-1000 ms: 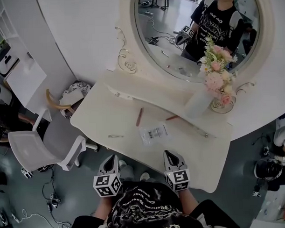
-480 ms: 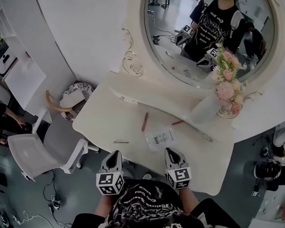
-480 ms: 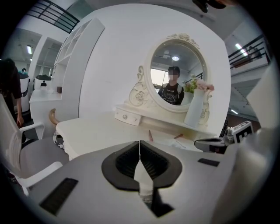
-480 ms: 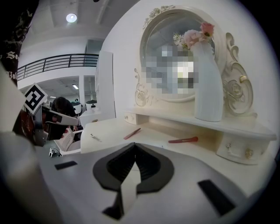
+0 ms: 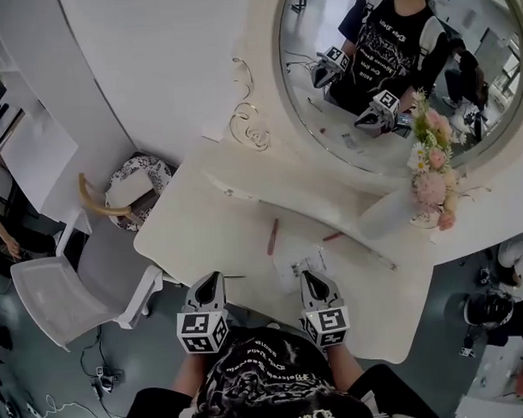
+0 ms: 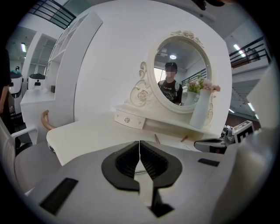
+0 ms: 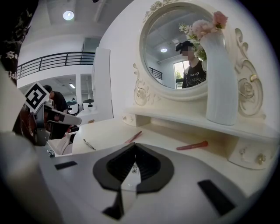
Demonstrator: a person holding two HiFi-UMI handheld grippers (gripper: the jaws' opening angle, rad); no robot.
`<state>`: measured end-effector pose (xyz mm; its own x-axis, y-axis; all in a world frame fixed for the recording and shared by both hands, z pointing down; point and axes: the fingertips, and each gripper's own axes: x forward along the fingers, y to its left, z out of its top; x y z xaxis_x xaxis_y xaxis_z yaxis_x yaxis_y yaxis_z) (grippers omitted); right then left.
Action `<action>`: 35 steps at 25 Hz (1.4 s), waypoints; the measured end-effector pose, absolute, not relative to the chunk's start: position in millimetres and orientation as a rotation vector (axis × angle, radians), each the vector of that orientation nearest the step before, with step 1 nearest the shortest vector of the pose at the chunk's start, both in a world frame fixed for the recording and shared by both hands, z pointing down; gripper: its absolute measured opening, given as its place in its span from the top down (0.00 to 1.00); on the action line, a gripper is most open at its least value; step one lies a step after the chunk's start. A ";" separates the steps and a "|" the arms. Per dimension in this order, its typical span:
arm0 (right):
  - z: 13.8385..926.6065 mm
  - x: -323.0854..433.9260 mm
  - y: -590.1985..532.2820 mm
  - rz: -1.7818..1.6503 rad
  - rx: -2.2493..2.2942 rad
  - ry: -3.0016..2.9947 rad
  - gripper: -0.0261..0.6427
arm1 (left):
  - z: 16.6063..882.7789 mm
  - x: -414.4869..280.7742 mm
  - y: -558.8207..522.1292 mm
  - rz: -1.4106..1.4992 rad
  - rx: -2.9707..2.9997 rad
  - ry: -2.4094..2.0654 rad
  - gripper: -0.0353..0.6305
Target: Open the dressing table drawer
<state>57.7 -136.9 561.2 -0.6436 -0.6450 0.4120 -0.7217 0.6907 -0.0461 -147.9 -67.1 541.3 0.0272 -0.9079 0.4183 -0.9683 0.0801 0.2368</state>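
The left gripper [image 6: 139, 144] is closed: its two black pads meet in a line at the tips, and nothing sits between them. The right gripper [image 7: 134, 148] is in the same condition, with pads together at the tips and empty.

Hidden or unclear:
- In the head view, the hands carrying the grippers are covered by the marker cubes [image 5: 202, 331] and the person's shirt.
- No view shows the front face of the dressing table [image 5: 194, 228] below its near edge, so it cannot be told whether a drawer sits there.
- A thin metal tool [image 7: 89, 144] lies near that edge; its type cannot be made out.
- The print on the packet [image 5: 296, 263], just ahead of the right gripper, is unreadable.

Drawer location: a small drawer [image 6: 129, 120] with a round knob sits under the left end of the raised shelf below the mirror [image 5: 385, 62]. It is closed as far as the view shows. A second small drawer [image 7: 252, 156] sits under the right end, close to the lens edge. Both are well ahead of the grippers and neither is touched.

Pose: the grippers are held side by side and apart, in front of the torso. Their tips are at the table's near edge, pointing toward the mirror and tilted slightly down. A brown pencil [image 5: 272, 236] and a red pencil [image 5: 333, 236] lie between the tips and the shelf.
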 end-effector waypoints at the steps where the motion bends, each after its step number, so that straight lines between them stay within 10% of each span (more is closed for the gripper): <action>1: 560.9 54.5 -139.3 0.292 1.079 -2.535 0.94 | 542.4 -152.7 -71.1 0.180 1.847 -1.897 0.92; 35: 553.5 -15.3 -138.2 0.387 1.421 -2.379 0.94 | 553.9 -219.1 -211.2 0.320 2.075 -1.617 0.91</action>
